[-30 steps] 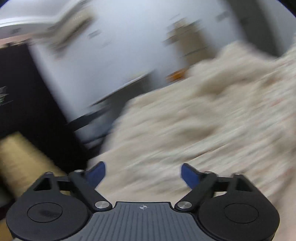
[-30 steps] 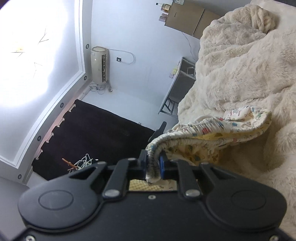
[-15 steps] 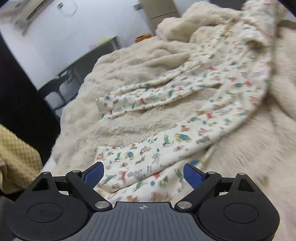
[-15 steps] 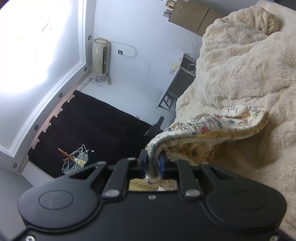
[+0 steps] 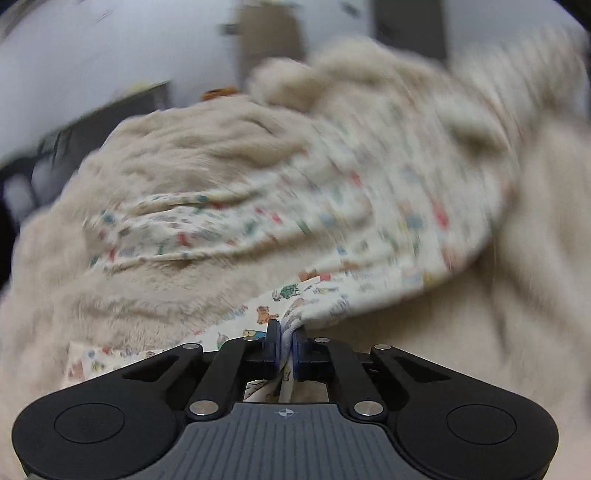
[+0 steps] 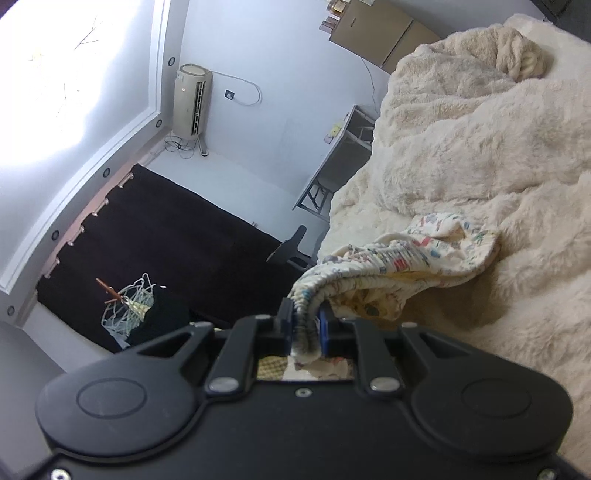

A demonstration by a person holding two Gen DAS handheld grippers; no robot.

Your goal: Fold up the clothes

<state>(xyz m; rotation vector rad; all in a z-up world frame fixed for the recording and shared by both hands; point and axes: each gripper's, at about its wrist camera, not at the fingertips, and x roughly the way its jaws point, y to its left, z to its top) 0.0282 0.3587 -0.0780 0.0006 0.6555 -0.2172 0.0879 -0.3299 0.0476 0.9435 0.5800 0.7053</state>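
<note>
A pair of cream printed trousers (image 5: 332, 221) with small coloured figures lies across a fluffy beige blanket (image 5: 166, 155), blurred by motion in the left wrist view. My left gripper (image 5: 286, 332) is shut on a bunched fold of one trouser leg near its hem. The other leg (image 5: 177, 229) stretches away to the left on the blanket. In the right wrist view my right gripper (image 6: 304, 321) is shut on the gathered elastic waistband (image 6: 332, 280), and the trousers (image 6: 436, 251) hang from it down onto the blanket (image 6: 480, 147).
The bed's left edge drops to a dark floor area (image 6: 166, 240). A folding table (image 6: 343, 147), a standing air conditioner (image 6: 194, 99) and a tan cabinet (image 6: 376, 29) stand by the white wall. Wire hangers (image 6: 129, 306) lie at lower left.
My left gripper, open half a second ago above the trouser leg, has moved in and shut on its fabric. The right gripper keeps its hold on the waistband and has shifted slightly.
</note>
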